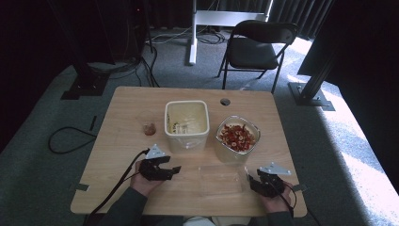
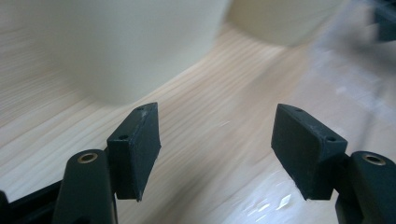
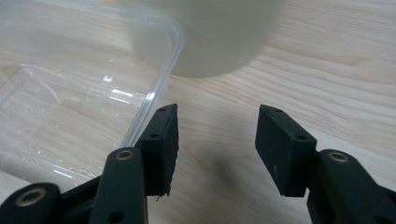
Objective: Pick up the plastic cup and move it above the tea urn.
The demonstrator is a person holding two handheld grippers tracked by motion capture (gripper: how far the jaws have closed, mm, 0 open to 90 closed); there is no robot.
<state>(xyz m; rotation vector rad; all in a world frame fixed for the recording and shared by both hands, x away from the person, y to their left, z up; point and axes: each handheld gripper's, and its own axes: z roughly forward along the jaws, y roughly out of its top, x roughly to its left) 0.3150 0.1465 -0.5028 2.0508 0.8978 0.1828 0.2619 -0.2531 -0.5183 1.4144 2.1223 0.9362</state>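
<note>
The clear plastic lid (image 1: 221,179) lies flat on the wooden table (image 1: 122,117), between the two grippers. In the right gripper view, its rim (image 3: 159,88) runs just beside the left jaw and does not pass between the pads.

The right gripper (image 1: 256,181) is at the lid's right edge. Its jaws stand apart with bare wood between them and hold nothing. The left gripper (image 1: 173,170) is well apart from the lid's left edge. Its jaws stand wide and hold nothing.

Count: one lid, two tubs. Ahead of the left gripper stands one cream tub (image 1: 186,124), open-topped. Ahead of the right gripper stands one tub of red pieces (image 1: 237,138). One small reddish item (image 1: 149,128) lies beyond the left gripper, beside the cream tub.

The table has one round cable hole (image 1: 225,101) at its far edge. It stands on grey carpet (image 1: 42,117). One black folding chair (image 1: 256,47) and loose cables (image 1: 70,139) occupy the floor beyond.
</note>
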